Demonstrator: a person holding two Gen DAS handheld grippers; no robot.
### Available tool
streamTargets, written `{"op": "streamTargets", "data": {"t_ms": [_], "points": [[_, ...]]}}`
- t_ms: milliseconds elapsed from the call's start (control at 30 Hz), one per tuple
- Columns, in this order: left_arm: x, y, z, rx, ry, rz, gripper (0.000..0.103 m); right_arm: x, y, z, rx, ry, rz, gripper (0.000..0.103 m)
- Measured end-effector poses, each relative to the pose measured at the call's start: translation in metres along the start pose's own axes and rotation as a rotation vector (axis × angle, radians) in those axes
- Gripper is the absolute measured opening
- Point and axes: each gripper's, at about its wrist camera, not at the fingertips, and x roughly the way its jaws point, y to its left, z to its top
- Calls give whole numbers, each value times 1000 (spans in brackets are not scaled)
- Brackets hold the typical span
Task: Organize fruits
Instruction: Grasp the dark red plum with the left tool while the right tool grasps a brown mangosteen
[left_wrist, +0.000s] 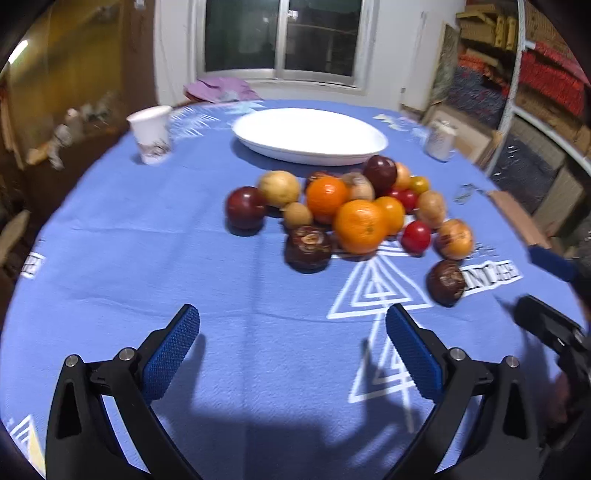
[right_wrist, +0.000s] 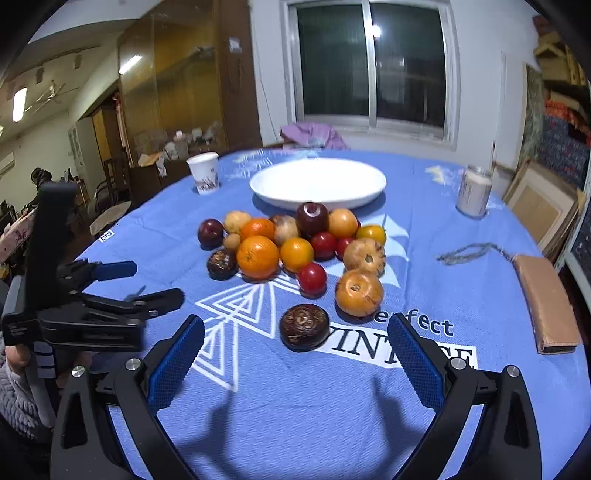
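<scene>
A heap of fruit lies on the blue cloth in front of a bare white plate (left_wrist: 310, 136) (right_wrist: 317, 184): oranges (left_wrist: 360, 225) (right_wrist: 257, 256), dark red plums (left_wrist: 245, 208) (right_wrist: 210, 232), small red fruit (right_wrist: 312, 278) and tan ones (right_wrist: 358, 291). One dark brown fruit (right_wrist: 304, 326) (left_wrist: 447, 282) sits apart at the near side, just ahead of my right gripper (right_wrist: 295, 325), level with its open fingertips. Another dark brown fruit (left_wrist: 308, 247) lies ahead of my left gripper (left_wrist: 291, 317), which is open and holds nothing. Each gripper also shows at the edge of the other's view: left gripper (right_wrist: 159, 280), right gripper (left_wrist: 524, 280).
A paper cup (left_wrist: 151, 134) (right_wrist: 203, 171) stands at the far left and a glass jar (left_wrist: 439, 140) (right_wrist: 474, 192) at the far right. A brown wallet (right_wrist: 550, 306) and a loose cord (right_wrist: 469, 253) lie by the right edge. A purple cloth (right_wrist: 314, 134) lies under the window.
</scene>
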Motion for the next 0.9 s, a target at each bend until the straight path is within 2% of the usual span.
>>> {"op": "streamTargets", "data": {"t_ms": [100, 233, 333, 467, 567, 700, 767, 833, 900], "points": [[3, 1, 5, 24, 21, 0, 99, 15, -8, 1, 22, 63, 35, 100], [5, 7, 16, 60, 28, 35, 99, 28, 5, -2, -61, 87, 43, 100], [9, 13, 22, 70, 43, 9, 99, 35, 15, -1, -112, 93, 44, 100], [12, 14, 29, 116, 54, -53, 99, 48, 16, 5, -106, 119, 45, 99], [15, 20, 41, 148, 33, -43, 99, 60, 13, 6, -84, 170, 94, 89], [28, 36, 61, 130, -13, -96, 99, 67, 12, 6, -64, 185, 120, 82], [40, 41, 72, 129, 5, -104, 99, 68, 9, 6, -49, 187, 129, 81], [53, 44, 80, 136, 23, -78, 99, 70, 6, 6, -30, 200, 130, 77], [68, 45, 87, 149, 45, -80, 94, 73, 3, 5, -16, 214, 134, 73]]}}
